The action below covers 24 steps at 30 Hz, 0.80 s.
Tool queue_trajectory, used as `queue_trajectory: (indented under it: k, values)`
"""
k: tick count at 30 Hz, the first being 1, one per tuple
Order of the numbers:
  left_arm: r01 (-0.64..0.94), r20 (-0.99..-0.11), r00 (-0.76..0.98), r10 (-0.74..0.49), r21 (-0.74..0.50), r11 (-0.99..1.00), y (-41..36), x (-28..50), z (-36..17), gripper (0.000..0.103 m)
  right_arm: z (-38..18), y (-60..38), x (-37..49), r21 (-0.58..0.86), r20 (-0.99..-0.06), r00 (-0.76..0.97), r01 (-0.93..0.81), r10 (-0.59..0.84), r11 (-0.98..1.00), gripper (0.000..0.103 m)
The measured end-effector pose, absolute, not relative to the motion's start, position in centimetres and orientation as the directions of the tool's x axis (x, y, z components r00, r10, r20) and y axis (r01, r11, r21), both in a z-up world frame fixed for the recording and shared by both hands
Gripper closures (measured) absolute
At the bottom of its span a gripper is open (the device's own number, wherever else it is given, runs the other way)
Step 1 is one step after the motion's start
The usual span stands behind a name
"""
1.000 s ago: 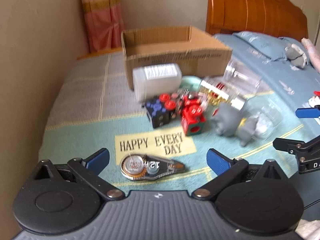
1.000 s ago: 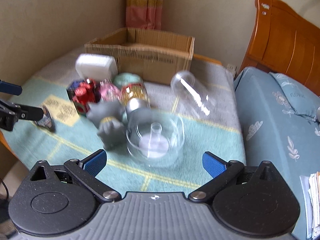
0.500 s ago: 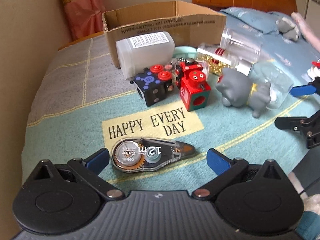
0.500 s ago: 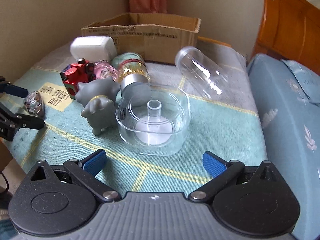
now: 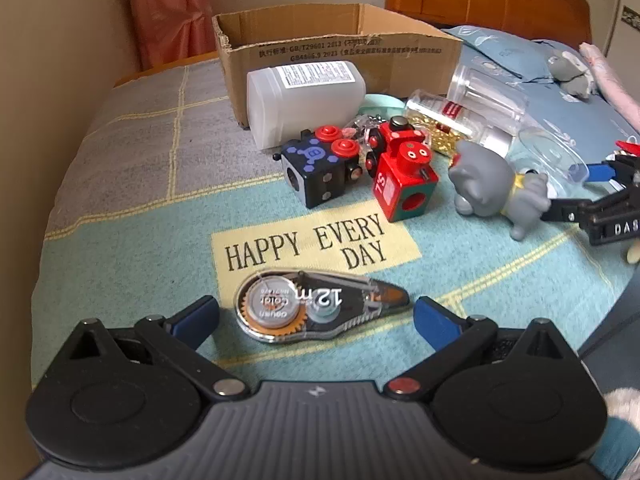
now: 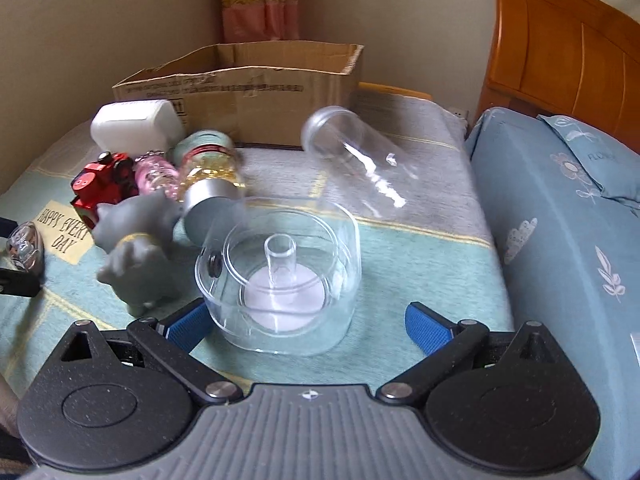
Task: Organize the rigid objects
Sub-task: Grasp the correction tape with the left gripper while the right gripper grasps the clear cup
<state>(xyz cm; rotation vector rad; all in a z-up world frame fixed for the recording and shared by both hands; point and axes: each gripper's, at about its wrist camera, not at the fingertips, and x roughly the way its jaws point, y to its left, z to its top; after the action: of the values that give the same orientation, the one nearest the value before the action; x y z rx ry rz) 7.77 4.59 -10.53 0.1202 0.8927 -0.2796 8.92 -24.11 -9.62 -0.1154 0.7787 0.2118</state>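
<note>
clear plastic correction tape dispenser (image 5: 320, 305) is seen lying on the mat between the wide-spread fingers of the left gripper (image 5: 316, 316). the clear round container (image 6: 280, 272) is flanked by the right gripper (image 6: 307, 322), also spread wide and held low.

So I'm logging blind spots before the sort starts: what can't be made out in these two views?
- Box interior: both views, hidden by its front wall.
- Pink trinket: right view, blurred, partly behind the grey toy.
- Tape roller: right view, cut by the left edge.
- Right claw: left view, cut by the right edge.
- Box print: too small to read.
</note>
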Motion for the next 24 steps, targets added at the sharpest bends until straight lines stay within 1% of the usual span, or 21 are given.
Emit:
queue_trajectory:
  k: [7,10,14,21,23,24]
  values:
    - [0.289,-0.769,0.609,-0.192,-0.011,0.957,4.2,8.0,-10.5,0.0,-9.8,-23.9,8.6,-0.028,-0.692,0.708,-0.221,0.14,0.975,0.0]
    - [0.292,-0.775,0.602,-0.194,-0.013,0.956,3.9,8.1,-10.4,0.002,-9.8,-24.0,8.6,-0.028,-0.69,0.71,-0.225,0.144,0.974,0.0]
    - [0.29,-0.776,0.601,-0.191,-0.01,0.957,3.6,7.9,-10.2,0.007,-9.8,-23.9,9.0,-0.026,-0.692,0.706,-0.236,0.153,0.971,0.0]
    - [0.275,-0.784,0.595,-0.176,-0.007,0.961,3.2,8.3,-10.2,0.007,-9.7,-23.0,10.8,-0.035,-0.702,0.7,-0.218,0.132,0.975,0.0]
    - [0.276,-0.786,0.593,-0.176,-0.007,0.961,3.2,8.3,-10.2,0.007,-9.5,-22.9,10.9,-0.032,-0.703,0.698,-0.221,0.135,0.975,0.004]
    - [0.276,-0.786,0.592,-0.176,-0.007,0.961,3.2,8.3,-10.2,0.008,-9.4,-22.9,10.8,-0.031,-0.702,0.699,-0.225,0.139,0.974,0.01]
